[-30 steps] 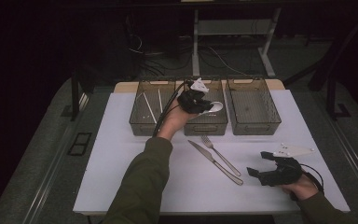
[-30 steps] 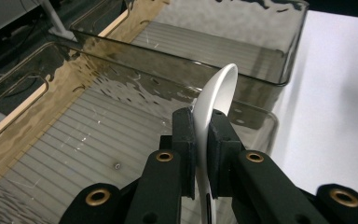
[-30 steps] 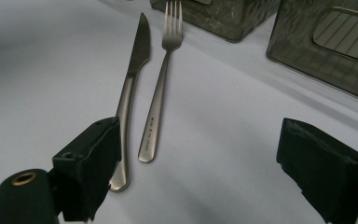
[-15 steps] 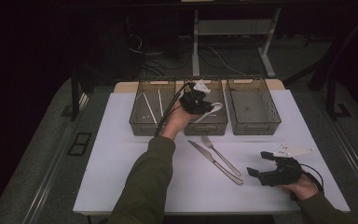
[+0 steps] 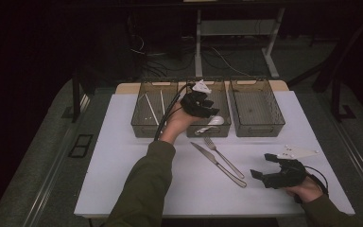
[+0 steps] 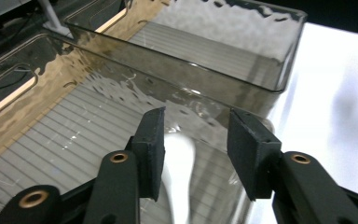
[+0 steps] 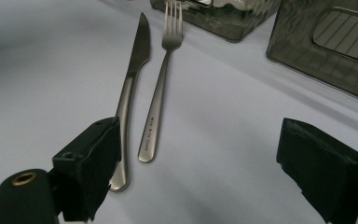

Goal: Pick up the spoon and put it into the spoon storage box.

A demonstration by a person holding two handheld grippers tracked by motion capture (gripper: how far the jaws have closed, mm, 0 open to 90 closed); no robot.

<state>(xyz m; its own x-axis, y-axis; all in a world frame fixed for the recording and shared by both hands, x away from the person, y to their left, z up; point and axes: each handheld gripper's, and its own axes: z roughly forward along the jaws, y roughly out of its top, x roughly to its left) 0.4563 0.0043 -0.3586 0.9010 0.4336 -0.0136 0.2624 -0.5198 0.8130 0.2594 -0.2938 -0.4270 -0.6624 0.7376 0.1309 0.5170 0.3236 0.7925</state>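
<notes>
Dark room, white bench (image 5: 123, 189), three smoked bins at far edge. High view: left claw (image 5: 207, 109) over middle bin (image 5: 227, 92). Left gripper view: jaws just opening, white spoon (image 6: 179, 163) released, lying in bin. Right gripper view: right claw (image 7: 214, 163) wide, empty; knife (image 7: 133, 84), fork (image 7: 161, 79) next.

We wear olive sleeves (image 5: 144, 189); our black left gripper (image 5: 207, 112) and right gripper (image 5: 261, 176) carry brass-ringed screws, black cables, and grey plates.

bins (image 5: 256, 108) wall off far edge, knife (image 5: 218, 164) and fork (image 5: 224, 157) mid-table
</notes>
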